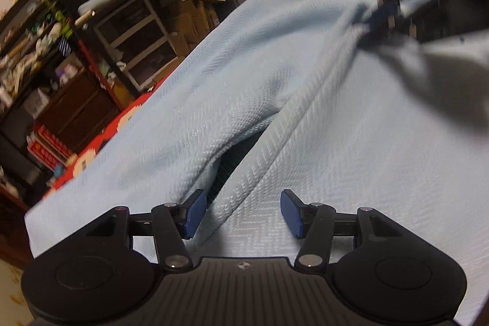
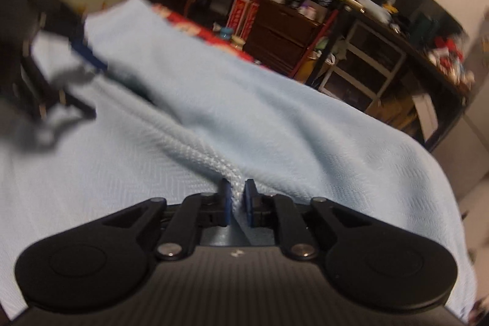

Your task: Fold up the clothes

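A light blue woven garment [image 1: 351, 148] covers most of both views, with a thick ribbed hem [image 1: 275, 148] running diagonally across it. My left gripper [image 1: 243, 213] stands open over that hem, its blue pads on either side of the fold with cloth between them. In the right wrist view my right gripper [image 2: 237, 203] is shut on the ribbed hem [image 2: 207, 156] of the garment [image 2: 275, 124]. The right gripper [image 1: 379, 17] shows blurred at the upper right of the left wrist view, pinching the hem. The left gripper [image 2: 88, 54] appears blurred at the far left of the right wrist view.
A red patterned cover [image 1: 91, 148] lies under the garment at its far edge. Behind stand cluttered shelves [image 1: 36, 29], a dark wooden drawer unit [image 2: 281, 38] and a white-framed drawer rack [image 1: 137, 38]. A dark gap [image 1: 232, 161] opens under the hem fold.
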The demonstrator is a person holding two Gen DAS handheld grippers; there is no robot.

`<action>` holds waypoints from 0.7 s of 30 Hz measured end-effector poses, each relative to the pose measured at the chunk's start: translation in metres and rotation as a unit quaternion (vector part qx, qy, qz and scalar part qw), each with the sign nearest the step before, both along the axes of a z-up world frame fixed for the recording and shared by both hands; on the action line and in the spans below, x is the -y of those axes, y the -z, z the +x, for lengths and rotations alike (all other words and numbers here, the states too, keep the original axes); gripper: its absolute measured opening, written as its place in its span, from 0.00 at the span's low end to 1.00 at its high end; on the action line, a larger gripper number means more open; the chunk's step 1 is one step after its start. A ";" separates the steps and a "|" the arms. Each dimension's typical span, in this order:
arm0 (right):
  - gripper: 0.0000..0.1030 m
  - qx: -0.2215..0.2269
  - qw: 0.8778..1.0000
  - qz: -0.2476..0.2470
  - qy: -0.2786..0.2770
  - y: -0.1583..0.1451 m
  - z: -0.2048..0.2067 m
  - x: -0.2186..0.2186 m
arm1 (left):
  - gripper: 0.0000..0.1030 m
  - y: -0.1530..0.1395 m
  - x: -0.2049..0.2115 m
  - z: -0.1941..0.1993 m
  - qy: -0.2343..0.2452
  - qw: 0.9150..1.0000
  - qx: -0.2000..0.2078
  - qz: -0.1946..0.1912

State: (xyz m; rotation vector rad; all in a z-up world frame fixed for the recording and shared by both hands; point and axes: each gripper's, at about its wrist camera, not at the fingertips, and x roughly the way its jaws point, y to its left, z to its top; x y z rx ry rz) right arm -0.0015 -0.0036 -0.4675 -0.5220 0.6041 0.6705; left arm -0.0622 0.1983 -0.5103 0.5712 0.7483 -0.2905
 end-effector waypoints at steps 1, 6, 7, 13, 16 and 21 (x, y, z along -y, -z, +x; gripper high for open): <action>0.09 -0.007 1.000 0.010 0.003 -0.002 0.004 0.002 | 0.49 0.000 -0.001 0.001 0.004 1.000 0.003 0.004; 0.09 -0.019 0.999 0.029 0.026 -0.004 0.019 0.006 | 0.10 0.000 -0.005 0.008 0.025 0.999 0.016 0.023; 0.09 -0.024 0.999 0.036 0.033 -0.004 0.023 0.008 | 0.10 0.000 -0.005 0.009 0.029 0.999 0.019 0.027; 0.09 -0.084 0.993 0.054 0.070 0.014 0.056 0.008 | 0.13 0.006 -0.016 0.029 0.006 1.000 -0.003 0.013; 0.10 -0.097 0.990 0.059 0.086 0.025 0.067 0.005 | 0.22 0.012 -0.018 0.040 -0.009 1.000 -0.013 0.011; 0.20 -0.126 0.982 0.098 0.106 0.016 0.070 0.012 | 0.35 0.003 -0.028 0.036 -0.038 0.999 -0.030 -0.008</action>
